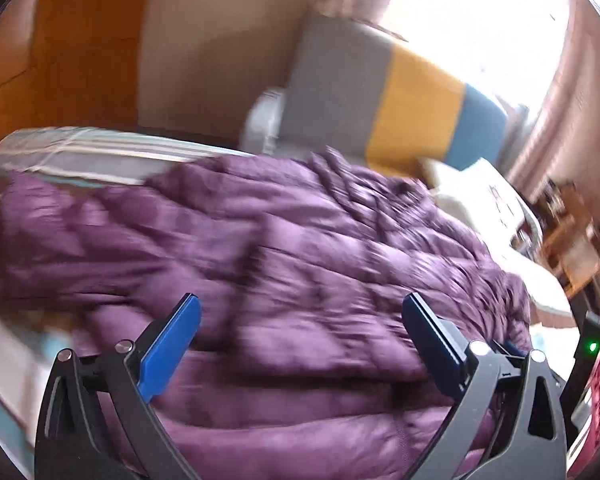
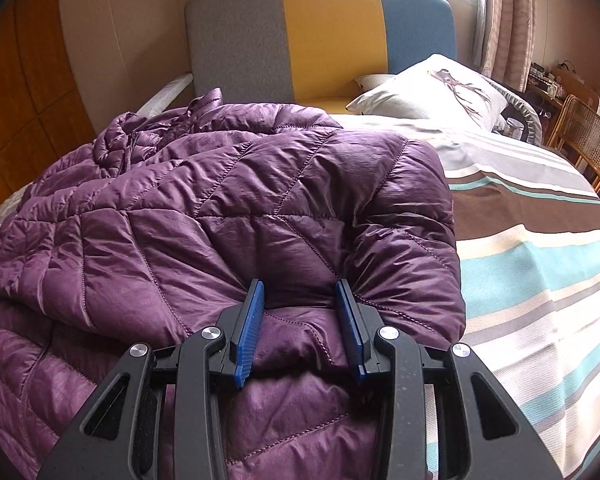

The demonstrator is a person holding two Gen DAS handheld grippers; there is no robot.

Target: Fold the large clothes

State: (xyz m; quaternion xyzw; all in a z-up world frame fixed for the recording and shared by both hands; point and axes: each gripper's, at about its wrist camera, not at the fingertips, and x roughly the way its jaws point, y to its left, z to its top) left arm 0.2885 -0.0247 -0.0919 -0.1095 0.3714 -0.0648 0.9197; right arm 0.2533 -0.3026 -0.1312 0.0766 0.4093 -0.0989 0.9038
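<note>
On the striped bedspread [image 2: 540,208], the purple quilted down jacket [image 2: 204,208] lies spread across the left and middle of the bed, a layer already doubled over on top, its collar end bunched toward the far left by the grey/yellow/blue headboard [image 2: 320,36]. My right gripper [image 2: 300,292] points level at the jacket's near right portion, blue pads [image 2: 250,328] partly closed and pinching a puffy fold of the jacket between them; fabric puckers at both pads. My left gripper [image 1: 300,304] hangs tilted above the jacket [image 1: 280,248], view rolled and motion-blurred, blue pads [image 1: 172,344] spread wide with nothing between them, not touching fabric as far as I can tell. A white pillow [image 2: 432,88] with a deer print sits far right near the headboard; a cane chair [image 2: 584,140] stands right of the bed. No readable writing or labels anywhere.
</note>
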